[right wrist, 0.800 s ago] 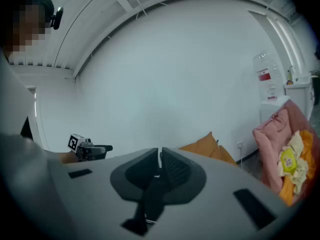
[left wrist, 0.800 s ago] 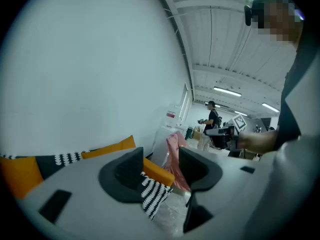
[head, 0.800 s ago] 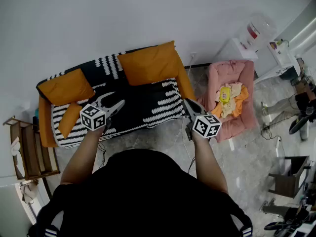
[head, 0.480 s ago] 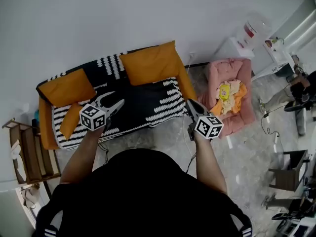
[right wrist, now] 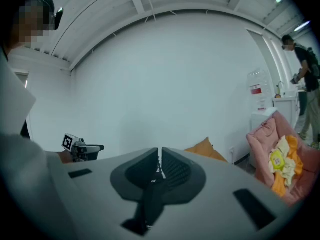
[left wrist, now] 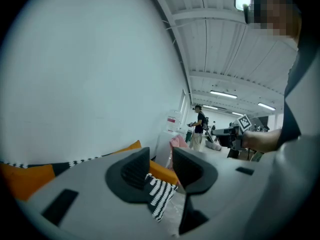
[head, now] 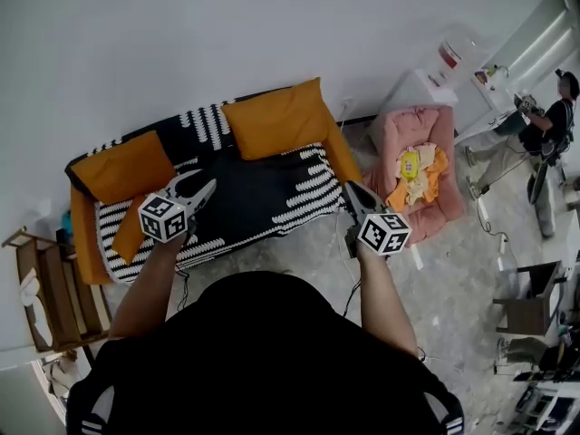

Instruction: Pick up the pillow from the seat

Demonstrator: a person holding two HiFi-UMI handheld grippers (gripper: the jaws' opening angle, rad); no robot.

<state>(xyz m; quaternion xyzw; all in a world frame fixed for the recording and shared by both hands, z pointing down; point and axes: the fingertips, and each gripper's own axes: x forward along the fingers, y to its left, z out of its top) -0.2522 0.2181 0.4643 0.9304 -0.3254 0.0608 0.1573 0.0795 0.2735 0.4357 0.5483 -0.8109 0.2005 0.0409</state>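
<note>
Approach step in hand. The pillow (head: 127,231) lies at the left end of the sofa (head: 263,193) seat. The left tongs (head: 201,183) hover just right of it, slightly parted and empty. The right tongs (head: 350,190) are closed on nothing. The next move likely calls for the left tongs to swing left and open wider.

An orange sofa (head: 342,159) stands on the grey tiled floor (head: 444,284) against the wall. A black-and-white striped blanket (head: 263,193) is draped over its seat. On it lie a large pillow (head: 276,119) at the back right, a second pillow (head: 122,164) at the back left, and a narrow pillow (head: 130,231) on the seat's left end. A pink armchair (head: 399,130) stands on the floor beside the sofa.
</note>
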